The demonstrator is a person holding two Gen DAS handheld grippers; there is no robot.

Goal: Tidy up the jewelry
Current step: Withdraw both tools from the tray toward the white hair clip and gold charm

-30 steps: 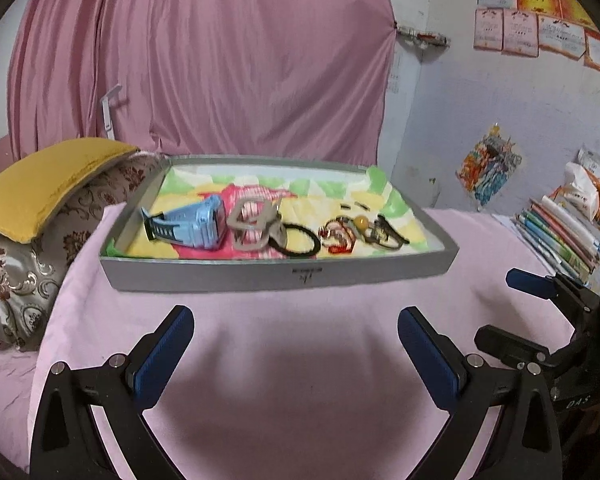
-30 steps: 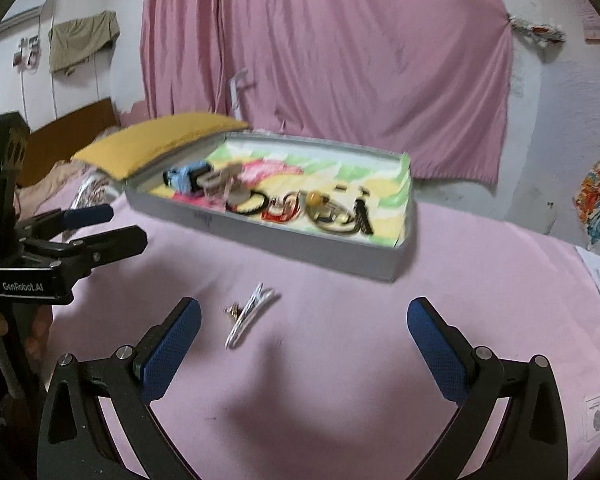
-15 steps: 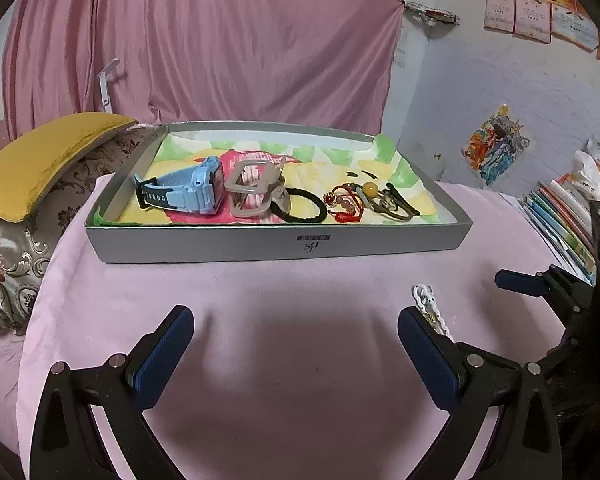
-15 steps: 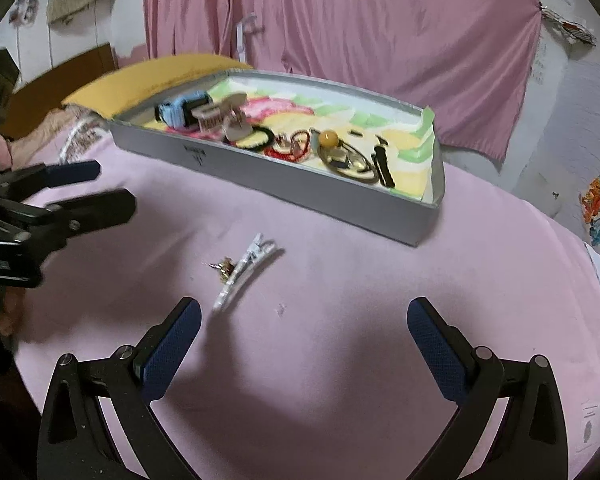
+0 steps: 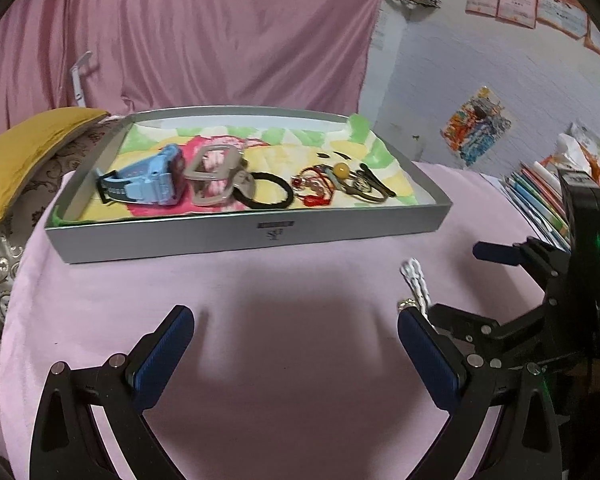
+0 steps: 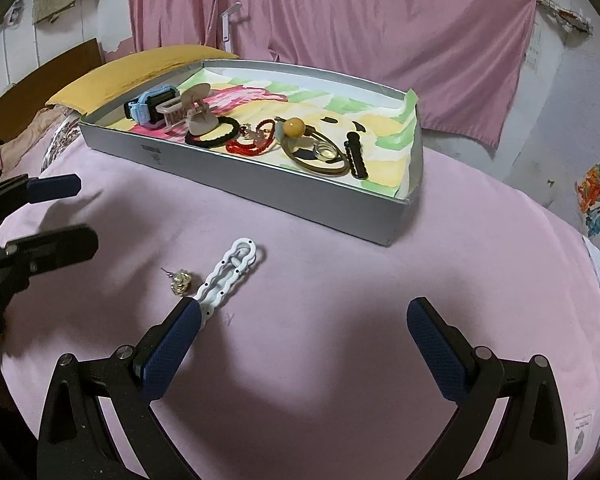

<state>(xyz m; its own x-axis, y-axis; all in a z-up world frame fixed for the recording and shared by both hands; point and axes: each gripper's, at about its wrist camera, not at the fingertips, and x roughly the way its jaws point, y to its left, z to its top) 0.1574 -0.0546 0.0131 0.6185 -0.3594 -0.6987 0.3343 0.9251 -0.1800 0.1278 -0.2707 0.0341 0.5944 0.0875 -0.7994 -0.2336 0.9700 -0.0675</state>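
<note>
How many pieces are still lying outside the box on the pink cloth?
2: a white chain-link hair clip near the right gripper's left finger, and a small gold earring just left of it. Others may be hidden.

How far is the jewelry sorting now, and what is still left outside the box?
Mostly done: the box already holds the watch, claw clip, hair tie, red bracelet and other pieces. Nothing is in hand: the right gripper and the left gripper are both open. Left on the pink cloth: the white clip and a small gold earring beside it.
</note>
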